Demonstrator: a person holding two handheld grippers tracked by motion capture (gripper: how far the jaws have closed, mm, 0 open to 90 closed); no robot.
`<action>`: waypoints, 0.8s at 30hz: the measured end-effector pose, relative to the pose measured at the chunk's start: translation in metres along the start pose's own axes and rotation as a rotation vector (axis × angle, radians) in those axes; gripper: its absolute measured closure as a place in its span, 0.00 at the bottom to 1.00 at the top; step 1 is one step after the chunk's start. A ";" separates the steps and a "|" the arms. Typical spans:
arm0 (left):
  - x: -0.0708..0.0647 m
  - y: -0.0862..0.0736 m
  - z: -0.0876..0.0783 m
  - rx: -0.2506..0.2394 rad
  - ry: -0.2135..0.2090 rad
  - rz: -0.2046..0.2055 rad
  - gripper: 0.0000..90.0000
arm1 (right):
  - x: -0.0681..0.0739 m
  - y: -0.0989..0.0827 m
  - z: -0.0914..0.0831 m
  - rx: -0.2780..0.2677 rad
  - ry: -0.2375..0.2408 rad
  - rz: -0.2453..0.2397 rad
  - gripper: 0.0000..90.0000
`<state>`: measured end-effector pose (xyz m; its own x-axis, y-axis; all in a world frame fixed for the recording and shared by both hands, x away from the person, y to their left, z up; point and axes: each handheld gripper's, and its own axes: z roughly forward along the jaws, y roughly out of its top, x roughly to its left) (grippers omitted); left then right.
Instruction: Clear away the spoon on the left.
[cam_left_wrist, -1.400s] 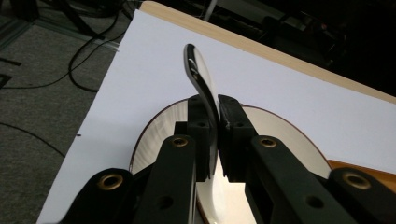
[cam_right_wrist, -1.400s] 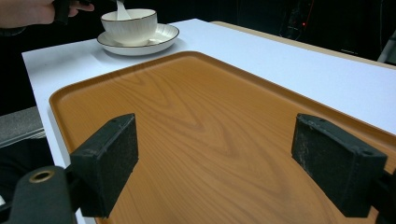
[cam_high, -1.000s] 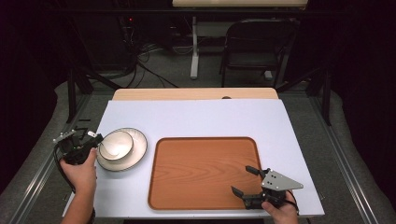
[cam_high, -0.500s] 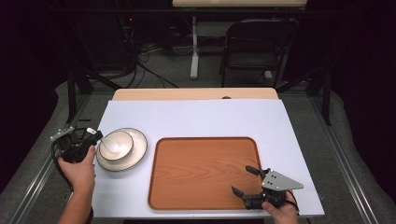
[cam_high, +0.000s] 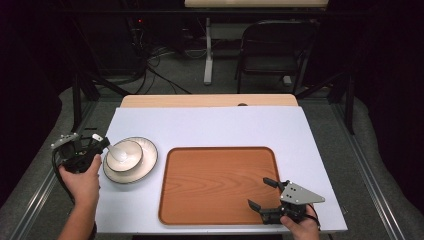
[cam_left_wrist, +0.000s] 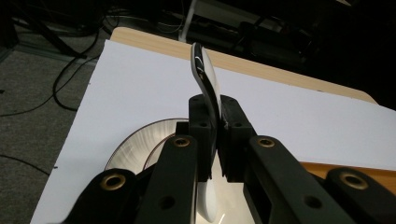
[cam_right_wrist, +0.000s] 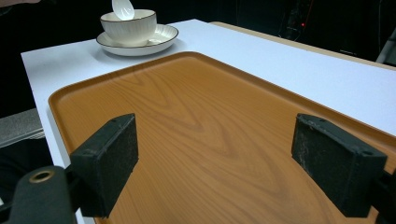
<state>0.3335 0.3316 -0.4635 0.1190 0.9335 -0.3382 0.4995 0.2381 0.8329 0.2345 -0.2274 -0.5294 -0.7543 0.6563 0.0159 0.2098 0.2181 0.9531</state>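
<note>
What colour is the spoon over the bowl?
White. The spoon shows best in the right gripper view, above the bowl.

Tray (cam_high: 220, 185) bare, passable; bowl (cam_high: 125, 156) blocks left edge.

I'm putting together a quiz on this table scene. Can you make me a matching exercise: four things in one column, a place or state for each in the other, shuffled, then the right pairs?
Things:
1. spoon
2. bowl
3. tray
4. right gripper

Places or states:
a. lies bare in the middle of the table, nothing on it
b. jaws wide apart over the tray's near right corner
c. clamped by its handle in the left gripper
d. stands on the saucer

Pairs: 1-c, 2-d, 3-a, 4-b
</note>
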 end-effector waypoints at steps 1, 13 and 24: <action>-0.001 0.001 -0.001 0.004 -0.001 0.005 0.94 | 0.000 0.000 0.000 0.000 0.001 0.000 0.16; -0.021 0.003 -0.004 0.039 -0.061 0.062 0.94 | 0.000 0.000 0.000 0.000 0.001 0.002 0.16; -0.045 0.001 -0.009 0.093 -0.138 0.133 0.94 | 0.000 0.000 0.000 0.000 -0.001 0.000 0.16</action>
<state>0.3211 0.2923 -0.4431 0.3023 0.9081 -0.2899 0.5479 0.0833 0.8324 0.2341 -0.2273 -0.5291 -0.7541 0.6566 0.0154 0.2093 0.2181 0.9532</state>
